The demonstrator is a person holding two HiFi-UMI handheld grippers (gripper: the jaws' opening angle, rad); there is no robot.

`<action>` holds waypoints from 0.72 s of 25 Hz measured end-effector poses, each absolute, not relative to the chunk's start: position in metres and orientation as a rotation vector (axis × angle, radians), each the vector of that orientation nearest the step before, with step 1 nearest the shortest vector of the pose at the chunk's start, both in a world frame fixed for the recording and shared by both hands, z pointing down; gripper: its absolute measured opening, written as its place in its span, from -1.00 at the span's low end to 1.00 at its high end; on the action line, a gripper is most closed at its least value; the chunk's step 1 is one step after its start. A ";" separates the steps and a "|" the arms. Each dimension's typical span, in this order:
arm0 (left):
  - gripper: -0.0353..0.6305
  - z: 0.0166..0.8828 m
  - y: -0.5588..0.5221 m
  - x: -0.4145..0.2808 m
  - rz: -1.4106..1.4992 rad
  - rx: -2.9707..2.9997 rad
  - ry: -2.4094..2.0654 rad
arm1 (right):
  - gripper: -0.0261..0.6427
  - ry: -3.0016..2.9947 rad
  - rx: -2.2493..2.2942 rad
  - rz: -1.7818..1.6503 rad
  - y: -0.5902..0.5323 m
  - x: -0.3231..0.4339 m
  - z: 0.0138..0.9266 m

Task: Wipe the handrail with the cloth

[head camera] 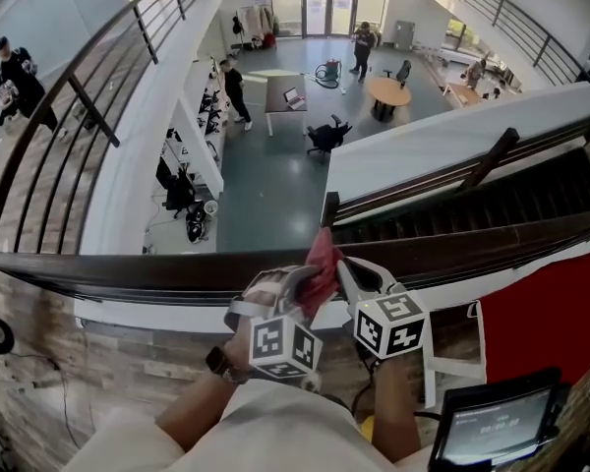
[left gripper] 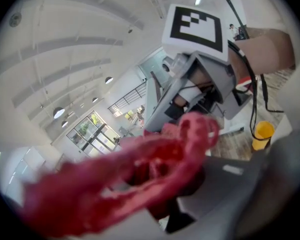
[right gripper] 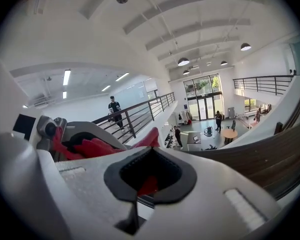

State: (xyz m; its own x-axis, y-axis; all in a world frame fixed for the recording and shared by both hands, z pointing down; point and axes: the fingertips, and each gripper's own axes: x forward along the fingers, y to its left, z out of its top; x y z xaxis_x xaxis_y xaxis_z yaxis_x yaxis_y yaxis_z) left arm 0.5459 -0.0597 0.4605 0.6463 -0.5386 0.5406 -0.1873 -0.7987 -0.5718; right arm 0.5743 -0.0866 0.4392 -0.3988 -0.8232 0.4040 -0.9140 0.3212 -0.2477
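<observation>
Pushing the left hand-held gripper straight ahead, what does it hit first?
Beyond the cloth it grips, probably the right hand-held gripper, which sits directly ahead and looks close; depth is unclear.

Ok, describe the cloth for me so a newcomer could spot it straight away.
Find the dark wooden handrail running across the head view. Near its middle, the left gripper and right gripper meet, and the cloth is bunched between them. It is the only crumpled red fabric there, unlike the flat red panel at lower right.
</observation>
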 end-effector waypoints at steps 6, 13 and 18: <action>-0.68 0.460 -0.058 0.545 -1.005 -2.403 0.575 | -0.91 -2.371 1.598 0.661 -0.087 0.574 0.442; -0.68 0.465 -0.065 0.548 -0.976 -2.448 0.595 | -0.91 -2.404 1.588 0.712 -0.097 0.578 0.446; -0.68 0.468 -0.064 0.546 -0.936 -2.522 0.624 | -0.91 -2.407 1.577 0.717 -0.096 0.577 0.448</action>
